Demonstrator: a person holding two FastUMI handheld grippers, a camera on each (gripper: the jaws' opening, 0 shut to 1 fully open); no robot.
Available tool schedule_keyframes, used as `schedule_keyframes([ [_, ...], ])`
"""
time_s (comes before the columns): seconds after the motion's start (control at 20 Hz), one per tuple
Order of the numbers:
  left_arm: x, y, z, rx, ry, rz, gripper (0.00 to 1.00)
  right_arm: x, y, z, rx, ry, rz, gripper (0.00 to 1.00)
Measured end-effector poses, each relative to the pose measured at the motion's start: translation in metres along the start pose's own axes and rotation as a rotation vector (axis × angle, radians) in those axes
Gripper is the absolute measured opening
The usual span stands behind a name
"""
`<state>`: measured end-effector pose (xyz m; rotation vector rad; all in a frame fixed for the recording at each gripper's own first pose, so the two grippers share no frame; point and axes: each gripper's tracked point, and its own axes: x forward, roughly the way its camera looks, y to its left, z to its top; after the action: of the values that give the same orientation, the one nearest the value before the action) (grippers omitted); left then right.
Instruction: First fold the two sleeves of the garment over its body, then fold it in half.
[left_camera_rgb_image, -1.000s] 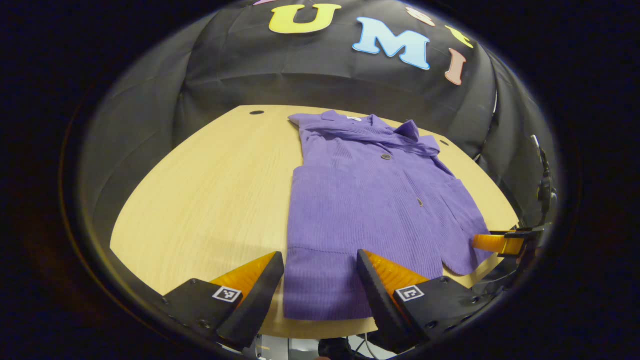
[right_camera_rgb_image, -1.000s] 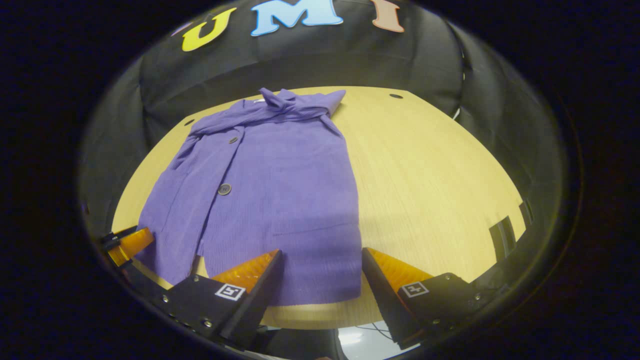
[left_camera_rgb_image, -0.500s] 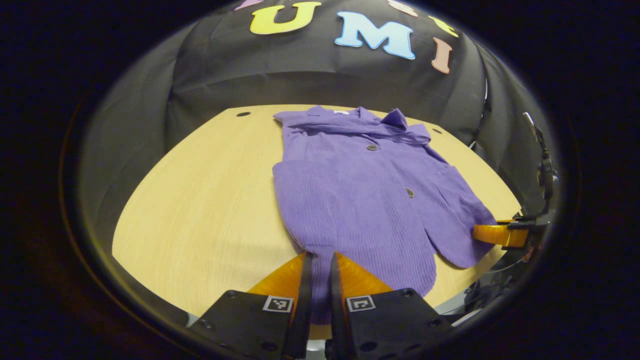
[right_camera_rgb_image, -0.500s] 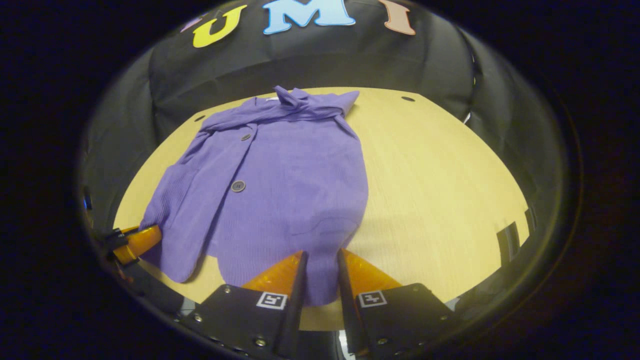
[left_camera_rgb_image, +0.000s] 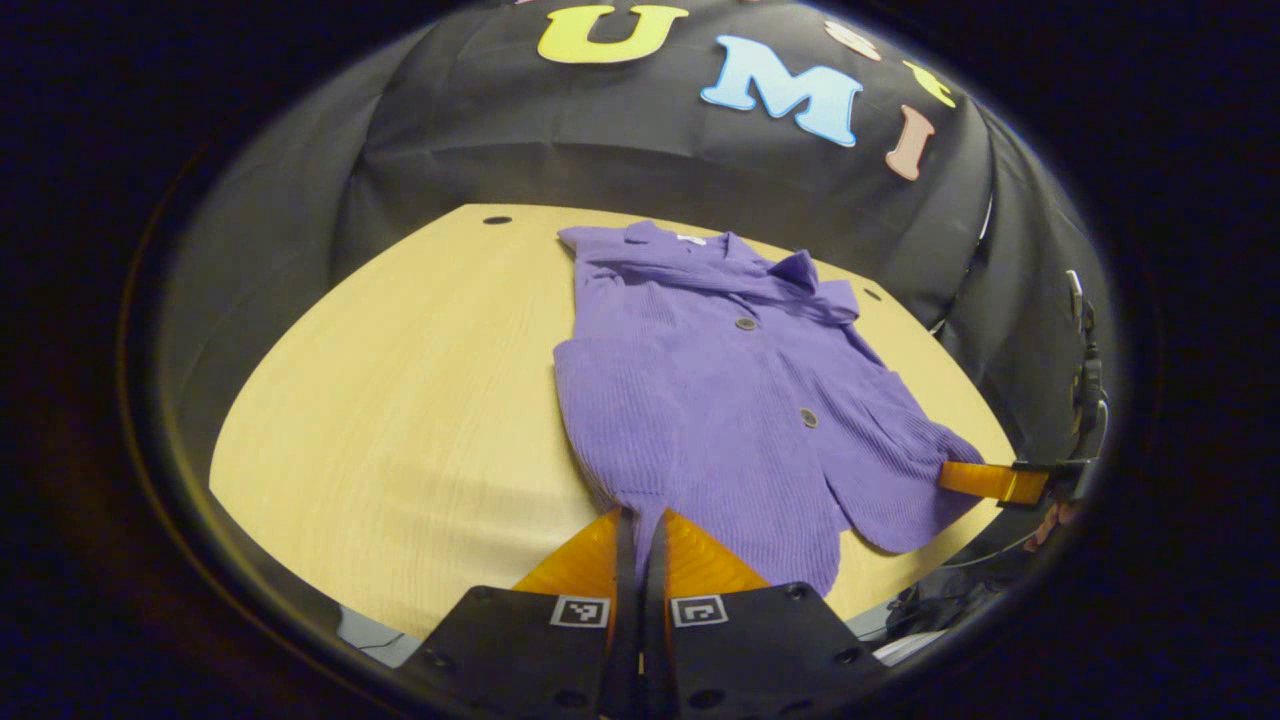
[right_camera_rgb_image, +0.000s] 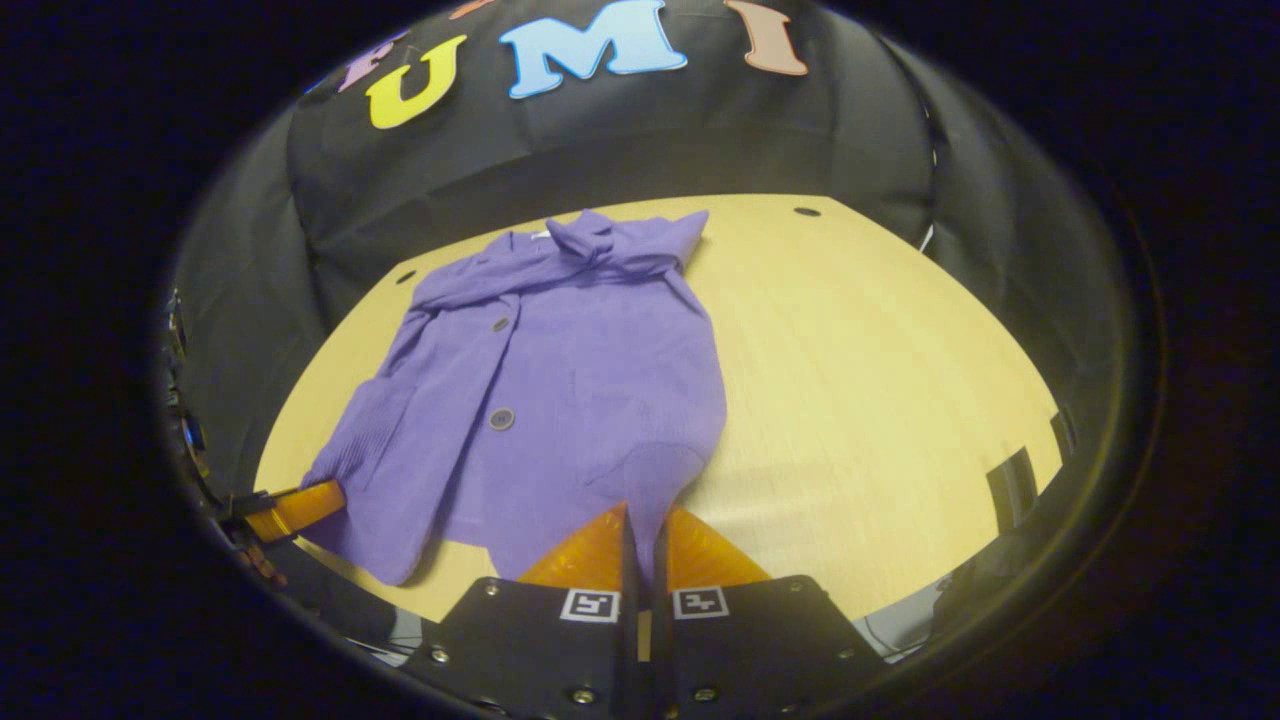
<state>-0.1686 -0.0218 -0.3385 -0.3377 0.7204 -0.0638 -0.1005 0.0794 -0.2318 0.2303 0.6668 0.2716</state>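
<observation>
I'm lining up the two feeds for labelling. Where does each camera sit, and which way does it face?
Left gripper view: rides the left gripper, looks across the table up the purple garment; own fingers pinch its hem.
Right gripper view: rides the right gripper, same direction; own fingers pinch the hem.
Shared: garment, table, and each shows the other gripper at its edge.

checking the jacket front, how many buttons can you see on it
2, both on the purple jacket: an upper button just below the collar and a lower button near mid-front. Others may be hidden in the folds.
</observation>
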Motion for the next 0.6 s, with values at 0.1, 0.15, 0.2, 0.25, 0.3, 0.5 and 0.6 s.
schedule_keyframes([
  [0.1, -0.010, -0.005, 0.013, 0.012, -0.028, -0.017, 0.08, -0.008, 0.002, 0.018, 0.026, -0.040, 0.012, 0.05],
  [0.15, -0.015, -0.008, 0.023, 0.012, -0.044, -0.027, 0.08, -0.012, 0.003, 0.028, 0.034, -0.057, 0.017, 0.05],
  [0.2, -0.019, -0.012, 0.032, 0.008, -0.059, -0.036, 0.09, -0.016, 0.004, 0.035, 0.040, -0.071, 0.024, 0.05],
  [0.25, -0.020, -0.015, 0.041, 0.002, -0.070, -0.041, 0.08, -0.020, 0.007, 0.046, 0.042, -0.087, 0.036, 0.05],
  [0.3, -0.022, -0.019, 0.050, -0.007, -0.084, -0.052, 0.08, -0.023, 0.010, 0.057, 0.039, -0.106, 0.048, 0.05],
  [0.5, -0.033, -0.026, 0.097, -0.051, -0.152, -0.050, 0.08, -0.032, 0.017, 0.099, 0.012, -0.155, 0.095, 0.05],
  [0.6, -0.036, -0.027, 0.121, -0.051, -0.188, -0.048, 0.08, -0.033, 0.018, 0.124, 0.003, -0.192, 0.103, 0.05],
])
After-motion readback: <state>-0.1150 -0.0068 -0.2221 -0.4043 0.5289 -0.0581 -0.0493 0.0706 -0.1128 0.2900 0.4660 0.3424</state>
